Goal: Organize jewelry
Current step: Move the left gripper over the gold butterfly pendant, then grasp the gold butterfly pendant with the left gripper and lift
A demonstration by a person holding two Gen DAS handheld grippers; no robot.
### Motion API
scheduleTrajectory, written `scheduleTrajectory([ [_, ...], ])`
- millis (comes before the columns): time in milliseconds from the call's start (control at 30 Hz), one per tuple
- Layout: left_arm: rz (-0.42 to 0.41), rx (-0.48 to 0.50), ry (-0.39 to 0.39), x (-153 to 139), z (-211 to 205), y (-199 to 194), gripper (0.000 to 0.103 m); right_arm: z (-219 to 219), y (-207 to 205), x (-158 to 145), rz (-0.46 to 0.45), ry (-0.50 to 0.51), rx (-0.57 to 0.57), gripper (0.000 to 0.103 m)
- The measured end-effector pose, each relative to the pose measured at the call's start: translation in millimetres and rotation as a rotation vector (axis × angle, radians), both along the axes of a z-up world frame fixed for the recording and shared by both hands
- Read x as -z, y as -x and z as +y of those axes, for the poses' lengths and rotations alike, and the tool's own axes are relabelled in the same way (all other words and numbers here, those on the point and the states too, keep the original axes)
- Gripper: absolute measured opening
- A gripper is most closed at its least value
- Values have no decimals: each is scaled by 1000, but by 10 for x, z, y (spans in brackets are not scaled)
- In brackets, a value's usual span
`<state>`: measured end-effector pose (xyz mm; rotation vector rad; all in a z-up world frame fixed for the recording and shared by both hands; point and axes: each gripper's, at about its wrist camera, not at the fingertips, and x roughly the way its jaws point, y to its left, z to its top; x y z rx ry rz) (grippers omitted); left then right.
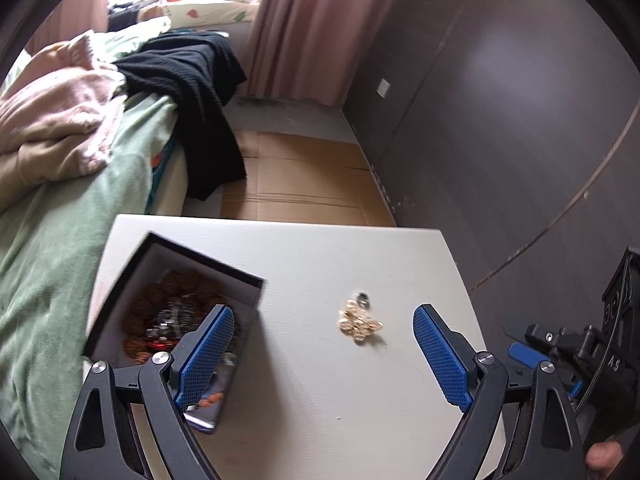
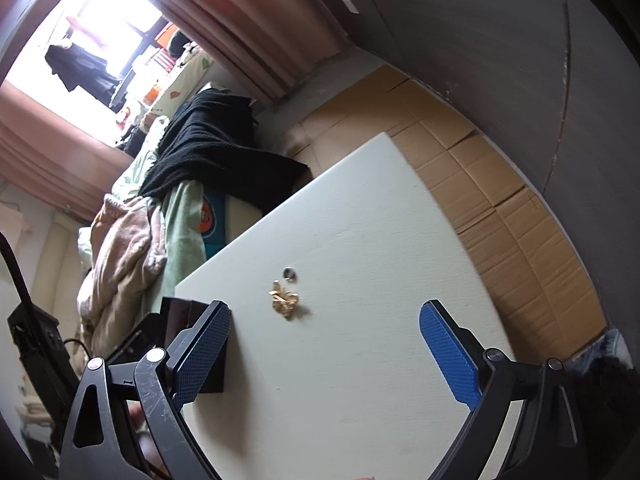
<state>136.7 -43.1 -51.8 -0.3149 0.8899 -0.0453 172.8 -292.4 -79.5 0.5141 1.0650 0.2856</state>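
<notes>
Jewelry, we judge, will handle as light, loose and slippery: the gold chain pile (image 1: pixel 360 322) on the white tabletop (image 1: pixel 320 400) looks limp and tangled, so we would pinch it across the middle of the heap, low against the surface, and expect strands to trail. Going left to right in the left wrist view, the black box (image 1: pixel 120 304) sits at about 9 o'clock, lid off, already holding brown beads (image 1: pixel 176 284) and darker pieces; the left gripper (image 1: pixel 322 354) stands wide open and empty, one blue pad over the box edge. The gold pile lies near centre, apart from the box, with a small silver ring (image 1: pixel 364 299) just beside it at 12 o'clock. The right gripper (image 2: pixel 324 354) is also spread wide with nothing between its pads, the pile ahead of it at 12 o'clock.
</notes>
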Motion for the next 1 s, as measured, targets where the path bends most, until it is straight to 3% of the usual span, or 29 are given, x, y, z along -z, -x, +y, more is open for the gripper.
scheduleTrajectory([
  [233,27,48,-72,149,-283,-131,91,-158,-19,46,21,97,17,96],
  [667,123,139,-202,633,-665,-493,86,-503,15,66,47,134,75,96],
  [867,189,147,-203,865,-696,-608,85,-545,39,48,54,178,85,96],
  [1000,180,141,-230,884,-734,-623,83,-446,27,33,55,214,59,96],
])
